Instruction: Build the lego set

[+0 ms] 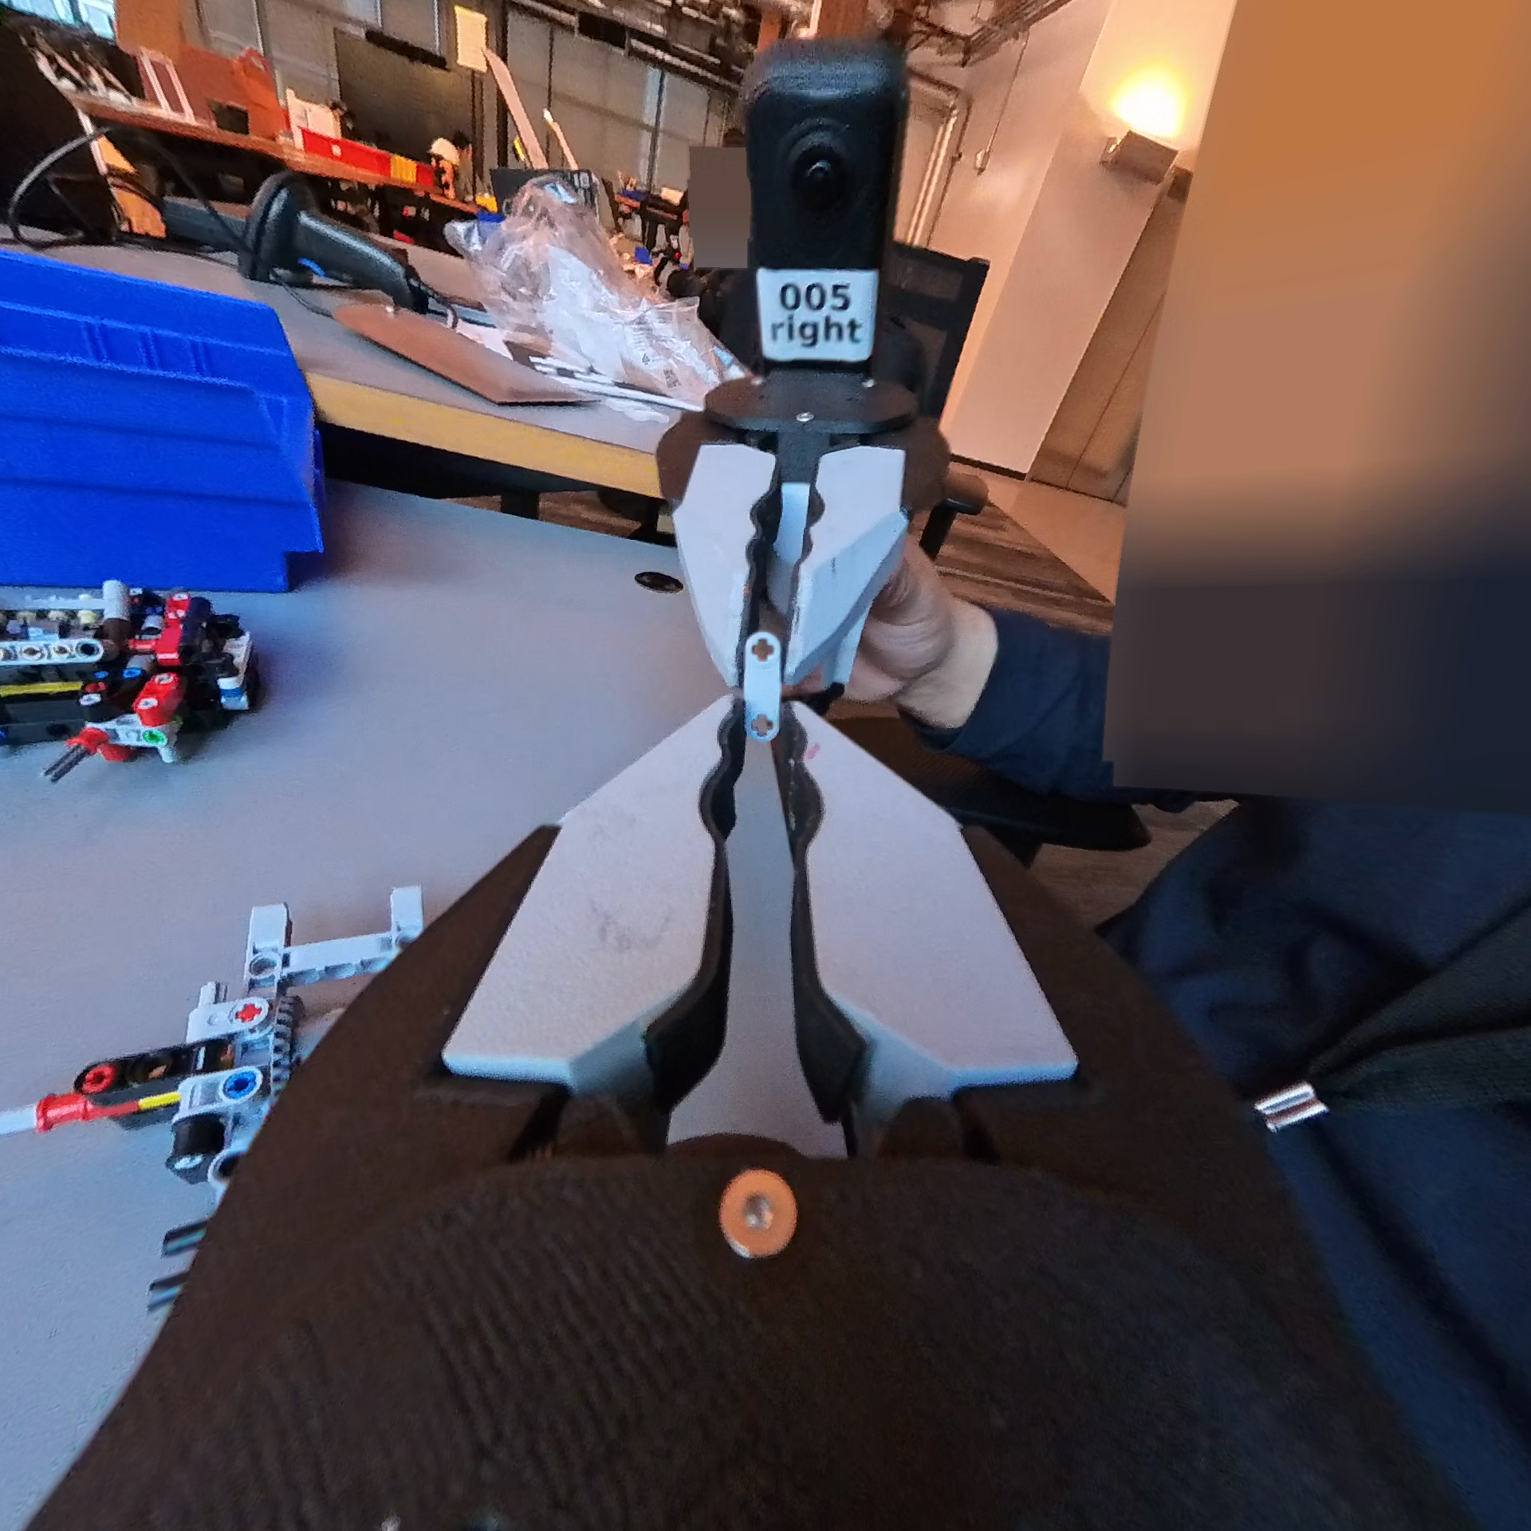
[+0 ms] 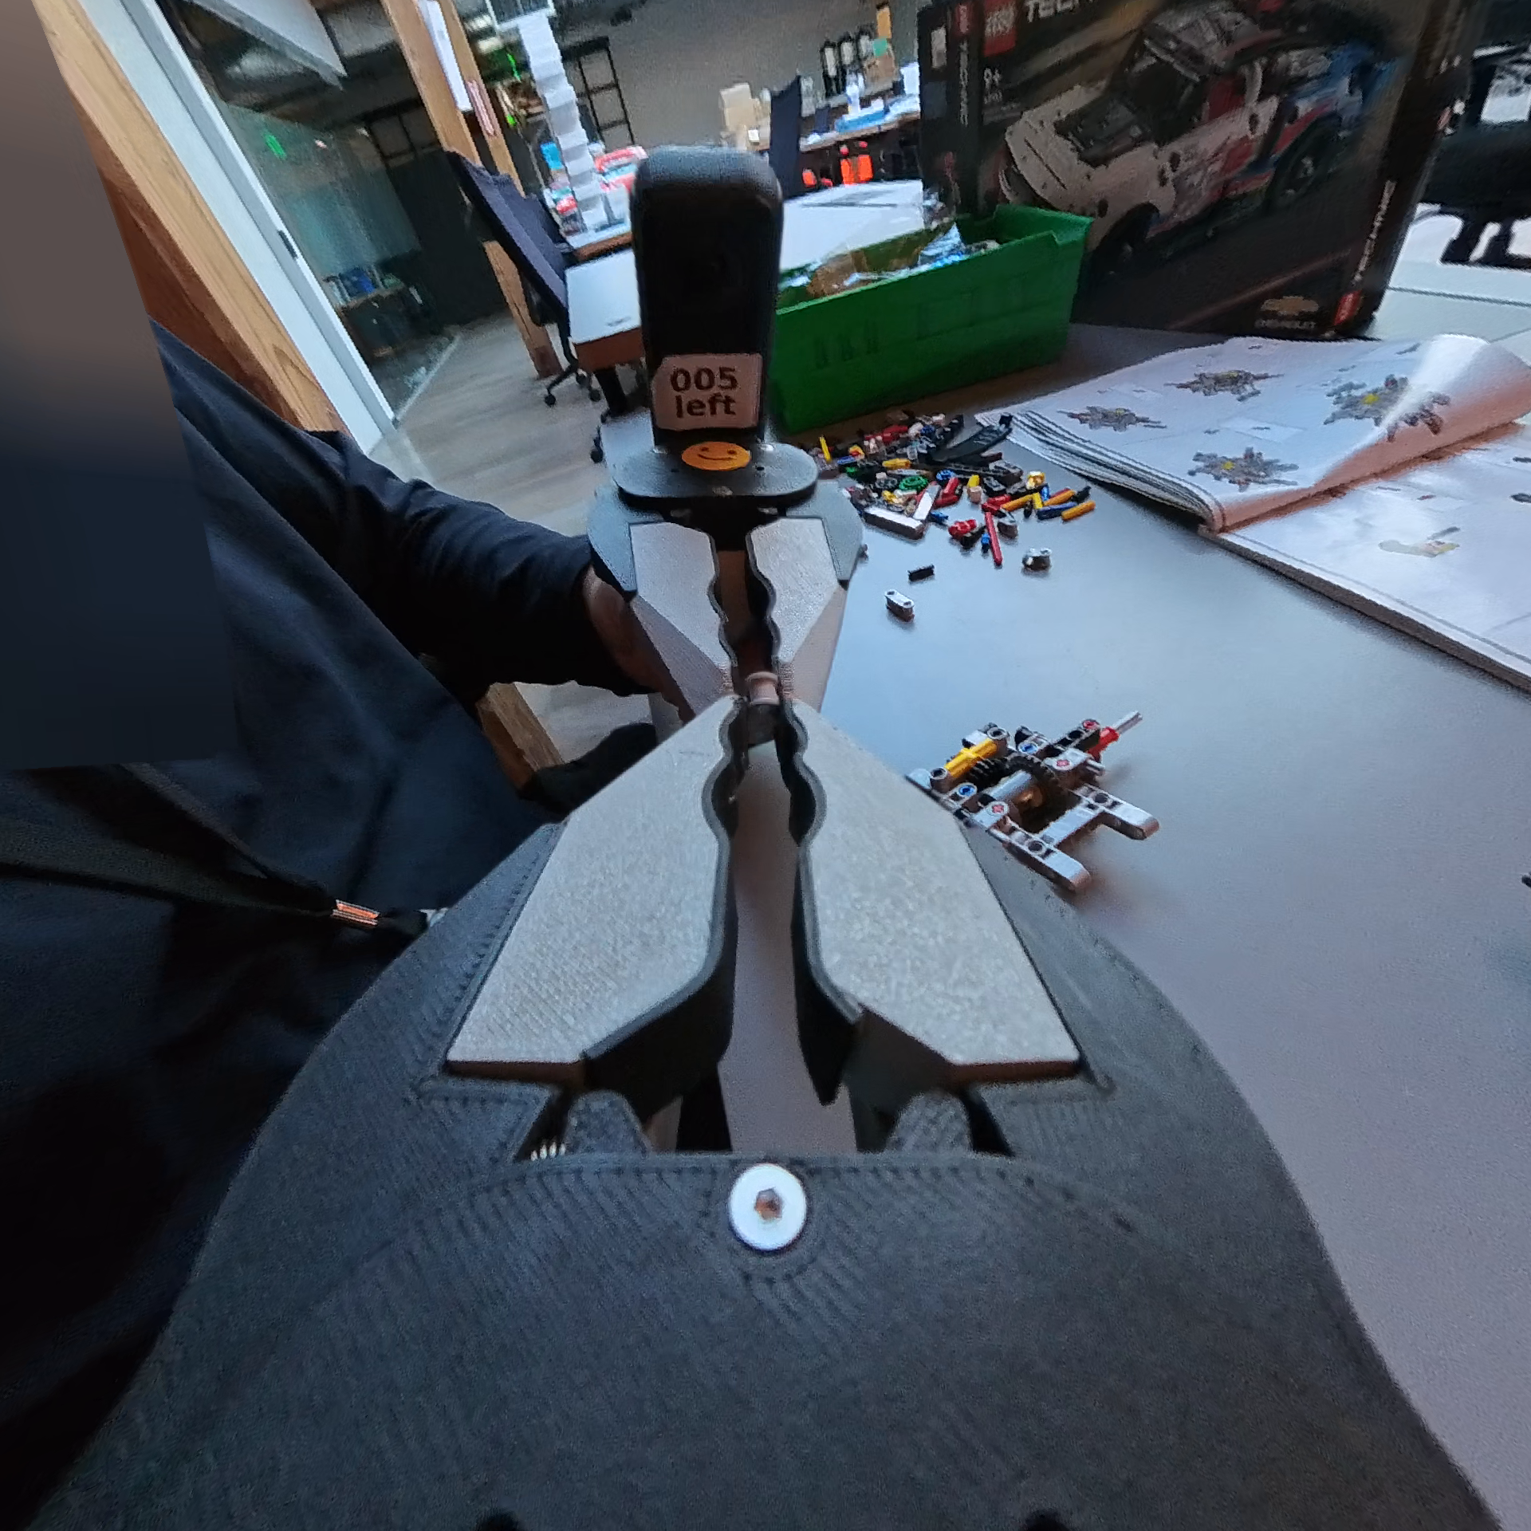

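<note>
Left gripper (image 1: 758,717), grey fingers on a black printed body, has its jaws nearly closed, pinching the lower end of a small white flat plastic link with a cross-shaped hole at each end (image 1: 764,683). The link stands upright, above the grey table (image 1: 464,679), and its upper end reaches the tips of the right gripper (image 1: 775,654), which points back at the left one, tip to tip. In the right wrist view the right gripper (image 2: 758,717) also has its jaws almost closed, with a small tan plastic pin (image 2: 760,684) at the fingertips, pads close on either side; whether they press on it cannot be told. The link shows there only as a dark sliver between the tips. A hand (image 1: 920,638) in a dark blue sleeve holds the right gripper. On the table, left of the link, lies a grey and black beam-and-gear sub-assembly (image 1: 224,1044). Farther left of it sits a larger multicoloured brick assembly (image 1: 124,663), then a blue plastic bin (image 1: 149,431). Beyond the link in the right wrist view: a scatter of loose coloured pieces (image 2: 953,489), an open instruction booklet (image 2: 1284,447), a green plastic bin (image 2: 920,331).
</note>
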`<state>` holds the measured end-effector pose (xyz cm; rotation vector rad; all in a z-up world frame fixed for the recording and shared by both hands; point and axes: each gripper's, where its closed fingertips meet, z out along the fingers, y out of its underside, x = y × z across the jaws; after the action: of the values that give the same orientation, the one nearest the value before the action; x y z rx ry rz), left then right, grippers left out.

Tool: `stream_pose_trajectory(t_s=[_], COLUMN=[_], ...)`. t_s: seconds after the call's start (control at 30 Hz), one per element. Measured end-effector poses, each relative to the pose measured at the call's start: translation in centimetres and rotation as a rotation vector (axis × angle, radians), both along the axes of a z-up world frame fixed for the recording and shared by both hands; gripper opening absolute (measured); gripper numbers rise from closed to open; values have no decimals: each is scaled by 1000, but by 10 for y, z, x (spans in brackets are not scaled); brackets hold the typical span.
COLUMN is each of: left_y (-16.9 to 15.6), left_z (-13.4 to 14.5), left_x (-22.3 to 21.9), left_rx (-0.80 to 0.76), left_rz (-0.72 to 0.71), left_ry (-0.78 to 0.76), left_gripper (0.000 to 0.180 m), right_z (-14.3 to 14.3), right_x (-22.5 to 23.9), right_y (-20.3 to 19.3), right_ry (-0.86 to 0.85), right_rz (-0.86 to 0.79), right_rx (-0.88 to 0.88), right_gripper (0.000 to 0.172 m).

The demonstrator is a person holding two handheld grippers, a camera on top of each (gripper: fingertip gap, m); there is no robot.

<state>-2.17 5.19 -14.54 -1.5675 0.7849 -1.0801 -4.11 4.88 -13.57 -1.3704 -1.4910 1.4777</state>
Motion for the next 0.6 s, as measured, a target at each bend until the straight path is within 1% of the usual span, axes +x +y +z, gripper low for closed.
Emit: stream_pose_trajectory(t_s=[0.07,0.17,0.27,0.37,0.47,0.6], left_y=[2,8,12,18,23,33], left_z=[-9,-25,-43,-63,-82,-95], left_x=[-2,-14,-33,-54,-67,-76], left_rx=[-17,-6,8,61,99,173], left_rz=[11,60,111,184,217,242], left_ry=[58,231,414,608,773,918], left_gripper=[8,30,40,40,40,40], right_z=[-6,-19,-35,-52,-71,-87], right_x=[0,3,8,9,5,-5], right_y=[5,21,33,41,50,54], right_ry=[-36,-110,-187,-263,-346,-402], right_rz=[-25,-86,-119,-135,-132,-74], right_rx=[8,12,6,75,186,312], right_gripper=[4,4,4,4,4,4])
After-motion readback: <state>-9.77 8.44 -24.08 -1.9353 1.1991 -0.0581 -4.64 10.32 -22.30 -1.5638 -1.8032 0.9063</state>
